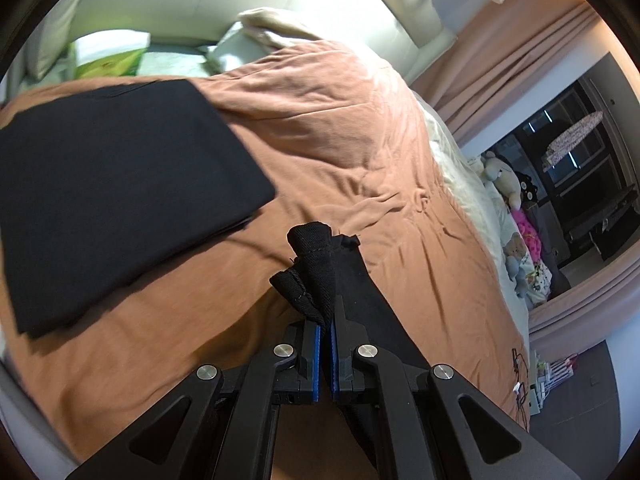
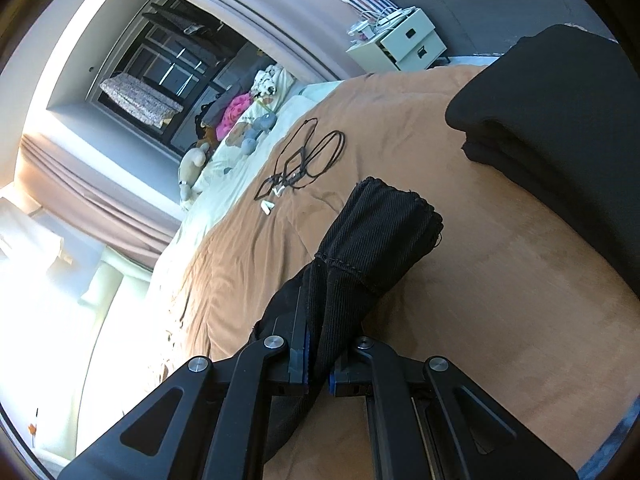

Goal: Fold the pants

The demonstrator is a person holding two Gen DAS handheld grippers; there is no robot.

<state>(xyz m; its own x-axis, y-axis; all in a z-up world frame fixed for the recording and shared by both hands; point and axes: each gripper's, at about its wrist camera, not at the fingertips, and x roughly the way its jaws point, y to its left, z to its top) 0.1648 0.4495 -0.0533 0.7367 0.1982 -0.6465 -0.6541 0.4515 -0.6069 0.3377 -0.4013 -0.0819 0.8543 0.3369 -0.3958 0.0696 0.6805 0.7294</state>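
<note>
My left gripper is shut on the black pants; a bunched ribbed hem sticks out past its blue pads and the cloth hangs away to the lower right. In the right wrist view my right gripper is shut on another ribbed end of the black pants, which pokes forward above the bed. Both grips are held above the brown bedspread. A folded stack of black garments lies flat on the bed to the left, and the same black stack shows at the upper right in the right wrist view.
A tangle of black cables with small white pieces lies on the bedspread. Pillows and a cream headboard sit at the bed's far end. Stuffed toys line the bed's side. A white nightstand stands beyond the bed corner.
</note>
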